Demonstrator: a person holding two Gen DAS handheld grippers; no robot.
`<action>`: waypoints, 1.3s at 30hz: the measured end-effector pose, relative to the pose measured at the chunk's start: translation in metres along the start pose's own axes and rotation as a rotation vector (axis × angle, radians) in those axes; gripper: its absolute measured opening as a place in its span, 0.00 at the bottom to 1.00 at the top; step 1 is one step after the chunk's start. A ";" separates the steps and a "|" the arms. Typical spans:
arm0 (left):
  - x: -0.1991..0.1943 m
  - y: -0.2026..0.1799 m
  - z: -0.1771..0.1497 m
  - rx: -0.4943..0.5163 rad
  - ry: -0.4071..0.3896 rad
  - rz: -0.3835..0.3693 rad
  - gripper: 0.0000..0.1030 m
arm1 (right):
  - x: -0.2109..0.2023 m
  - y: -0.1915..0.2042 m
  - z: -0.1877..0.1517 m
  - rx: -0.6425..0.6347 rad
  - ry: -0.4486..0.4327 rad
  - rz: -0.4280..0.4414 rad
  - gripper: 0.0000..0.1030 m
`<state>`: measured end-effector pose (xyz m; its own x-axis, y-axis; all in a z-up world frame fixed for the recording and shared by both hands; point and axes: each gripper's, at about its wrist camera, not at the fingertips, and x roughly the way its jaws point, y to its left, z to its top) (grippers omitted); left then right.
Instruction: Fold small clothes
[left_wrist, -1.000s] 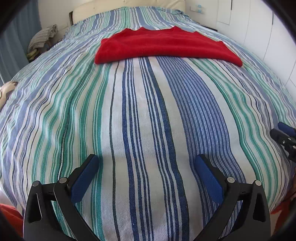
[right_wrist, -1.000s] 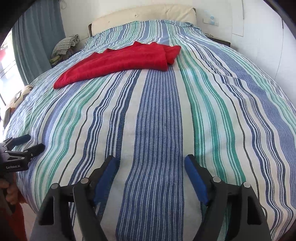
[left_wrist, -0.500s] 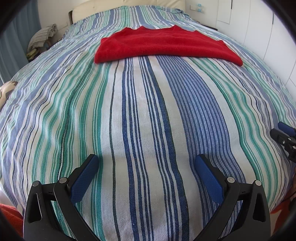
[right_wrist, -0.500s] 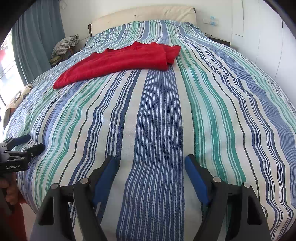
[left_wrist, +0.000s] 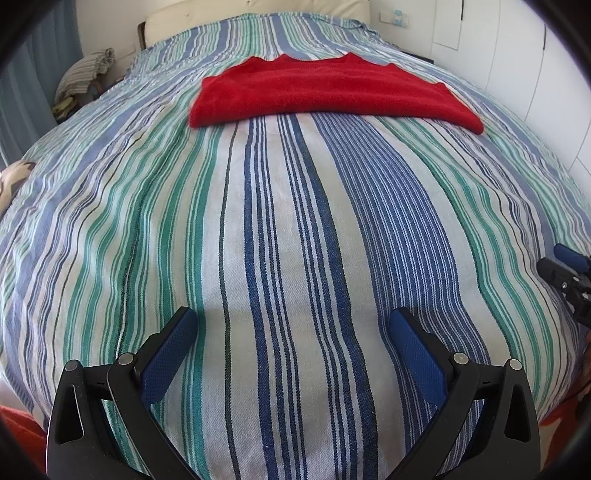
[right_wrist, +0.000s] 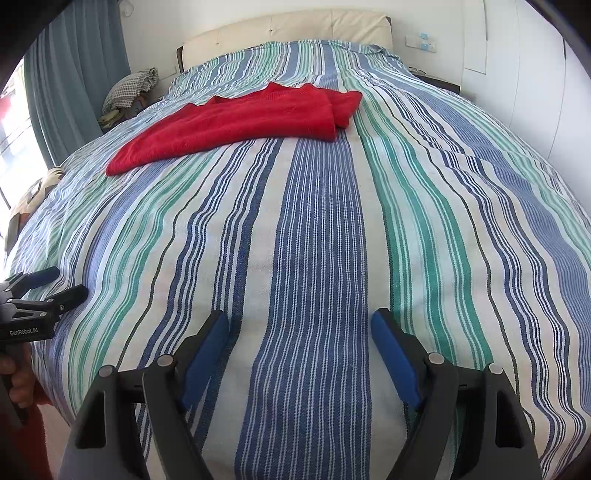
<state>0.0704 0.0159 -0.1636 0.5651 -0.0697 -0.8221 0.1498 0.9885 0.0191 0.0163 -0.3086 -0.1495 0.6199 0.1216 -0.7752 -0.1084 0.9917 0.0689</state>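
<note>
Both wrist views look forward and steeply down from low over the near end of the blue, green and white striped bedspread (left_wrist: 295, 240) (right_wrist: 317, 229), toward the headboard; they share its middle and the far red knitted garment (left_wrist: 328, 92) (right_wrist: 236, 122)

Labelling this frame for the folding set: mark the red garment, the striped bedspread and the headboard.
red garment (left_wrist: 332, 92), left wrist view, middle of its flat top layer.
striped bedspread (left_wrist: 295, 240), left wrist view, bare stretch in front of the garment.
headboard (right_wrist: 295, 33), right wrist view, padded cream face above the bedspread.
</note>
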 end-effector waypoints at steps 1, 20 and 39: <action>0.000 0.000 -0.001 0.000 -0.001 -0.002 1.00 | 0.000 0.000 0.000 -0.001 0.000 0.001 0.79; -0.204 -0.012 0.039 -0.137 -0.200 -0.255 0.98 | -0.241 -0.086 0.064 0.061 -0.341 -0.151 0.80; -0.042 -0.046 0.109 -0.195 -0.052 -0.111 0.98 | -0.110 -0.135 0.083 0.283 -0.285 -0.190 0.90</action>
<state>0.1280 -0.0410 -0.0683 0.5962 -0.1809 -0.7822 0.0561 0.9813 -0.1843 0.0268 -0.4522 -0.0212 0.8019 -0.0966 -0.5896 0.2208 0.9649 0.1422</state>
